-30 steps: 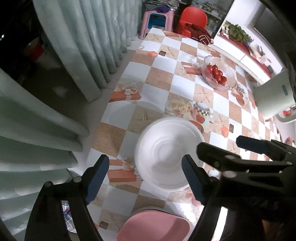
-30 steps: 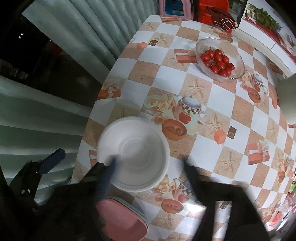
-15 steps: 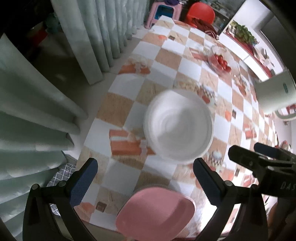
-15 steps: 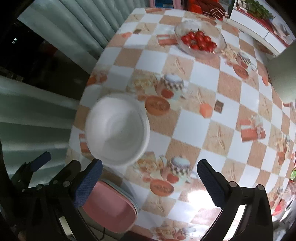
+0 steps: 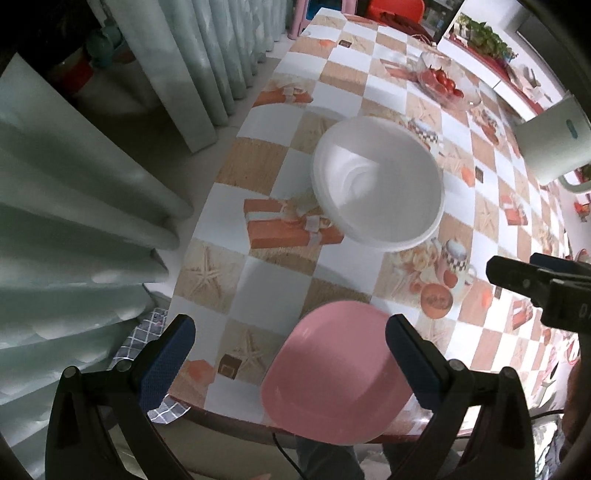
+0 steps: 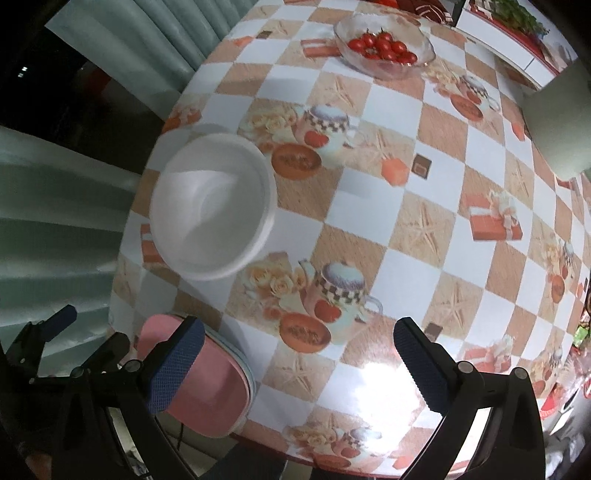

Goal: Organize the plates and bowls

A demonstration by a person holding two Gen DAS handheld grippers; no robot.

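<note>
A stack of white bowls rests on the checkered tablecloth near the table's curtain-side edge. A pink plate lies at the near table edge, on top of paler plates whose rims show in the right wrist view. My left gripper hangs open above the table, the pink plate partly between its blue pads, which do not touch it. My right gripper is open over bare tablecloth, its left pad above the pink plate's corner. In each view the other gripper shows at the edge.
A glass bowl of cherry tomatoes stands farther back on the table. A pale green appliance sits at the right. Curtains hang left of the table. Stools and a red chair stand beyond the far end.
Both grippers opened wide and drew back toward the near table edge, away from the white bowls. The bowls now sit free on the table, and the pink plate has come under the grippers.
</note>
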